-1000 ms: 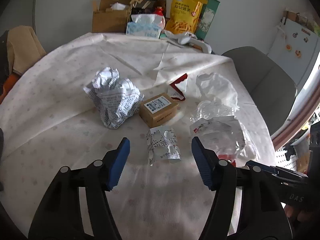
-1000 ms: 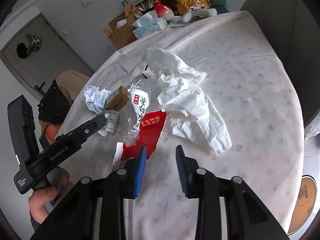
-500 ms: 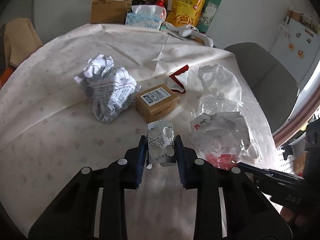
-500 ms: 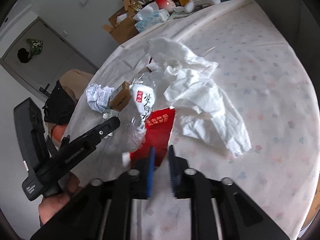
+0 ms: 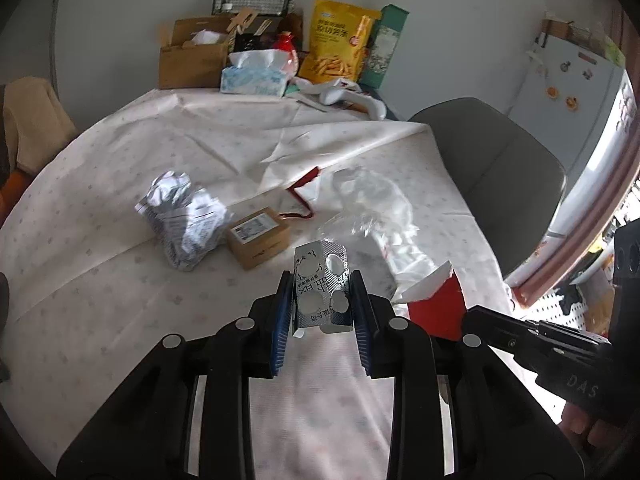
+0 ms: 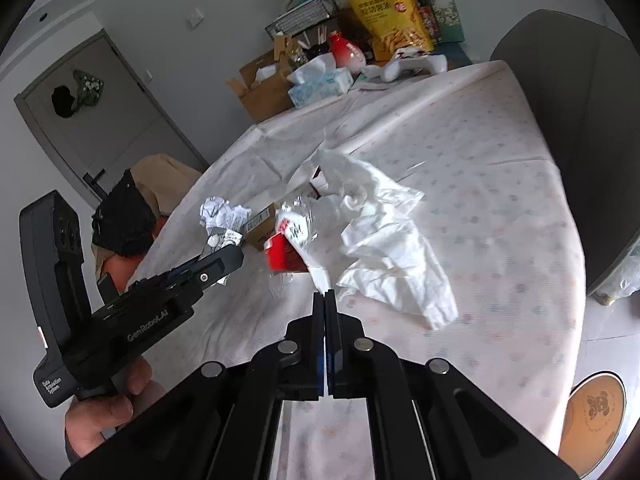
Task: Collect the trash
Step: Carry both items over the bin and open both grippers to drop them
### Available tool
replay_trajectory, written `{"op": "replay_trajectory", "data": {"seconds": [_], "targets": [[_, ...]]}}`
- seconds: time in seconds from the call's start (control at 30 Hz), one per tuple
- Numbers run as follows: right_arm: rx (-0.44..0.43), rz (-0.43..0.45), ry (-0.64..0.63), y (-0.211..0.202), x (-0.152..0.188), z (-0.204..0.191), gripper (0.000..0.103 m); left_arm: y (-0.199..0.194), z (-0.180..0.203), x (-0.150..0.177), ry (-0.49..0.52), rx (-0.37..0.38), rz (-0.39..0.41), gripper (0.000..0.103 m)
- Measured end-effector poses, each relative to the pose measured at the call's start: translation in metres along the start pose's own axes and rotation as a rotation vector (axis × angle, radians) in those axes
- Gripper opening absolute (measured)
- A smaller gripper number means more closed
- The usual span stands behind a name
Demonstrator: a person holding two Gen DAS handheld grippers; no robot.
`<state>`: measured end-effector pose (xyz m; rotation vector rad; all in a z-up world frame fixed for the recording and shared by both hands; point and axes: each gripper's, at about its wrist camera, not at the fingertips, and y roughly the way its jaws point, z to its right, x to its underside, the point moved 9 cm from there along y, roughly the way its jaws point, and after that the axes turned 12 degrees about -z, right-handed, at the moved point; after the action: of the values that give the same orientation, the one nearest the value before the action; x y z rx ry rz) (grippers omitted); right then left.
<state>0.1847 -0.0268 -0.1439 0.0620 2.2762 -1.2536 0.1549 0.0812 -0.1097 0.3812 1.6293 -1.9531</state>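
black tongs (image 5: 321, 300) with blue pads (image 5: 282, 312), silver screws

I'm at a round table (image 5: 120, 200) under a pale dotted cloth, daylight washing in from my right. A grey chair (image 5: 500, 168) sits tucked against the far edge. Behind the table is a plain white wall (image 5: 140, 8); a white fridge (image 5: 568, 88) with magnets stands in the corner. Off to my left there's a grey door (image 6: 92, 112), and light floor tiles (image 6: 600, 320) below.

Home dining room, fridge (image 5: 568, 80), clothed table (image 5: 120, 264)
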Motion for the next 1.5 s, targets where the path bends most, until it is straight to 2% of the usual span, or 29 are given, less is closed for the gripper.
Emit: {"op": "replay_trajectory", "data": {"seconds": [0.3, 0.67, 0.93, 1.23, 1.43, 1.5], "targets": [[0.035, 0.067, 0.062, -0.038, 0.006, 0.036, 0.002, 0.0, 0.053, 0.0, 0.073, 0.043, 0.003, 0.028], [0.133, 0.147, 0.176, -0.1, 0.03, 0.125, 0.002, 0.021, 0.154, 0.003, 0.226, 0.122, -0.033, 0.028], [0.232, 0.169, 0.293, -0.14, 0.066, 0.21, 0.002, 0.046, 0.232, 0.016, 0.338, 0.174, -0.087, 0.028], [0.319, 0.161, 0.449, -0.167, 0.125, 0.298, 0.002, 0.078, 0.314, 0.045, 0.467, 0.217, -0.159, 0.028], [0.363, 0.148, 0.52, -0.171, 0.157, 0.341, 0.002, 0.093, 0.345, 0.061, 0.525, 0.221, -0.198, 0.028], [0.374, 0.137, 0.545, -0.169, 0.167, 0.353, 0.006, 0.097, 0.351, 0.066, 0.537, 0.222, -0.209, 0.028]]}}
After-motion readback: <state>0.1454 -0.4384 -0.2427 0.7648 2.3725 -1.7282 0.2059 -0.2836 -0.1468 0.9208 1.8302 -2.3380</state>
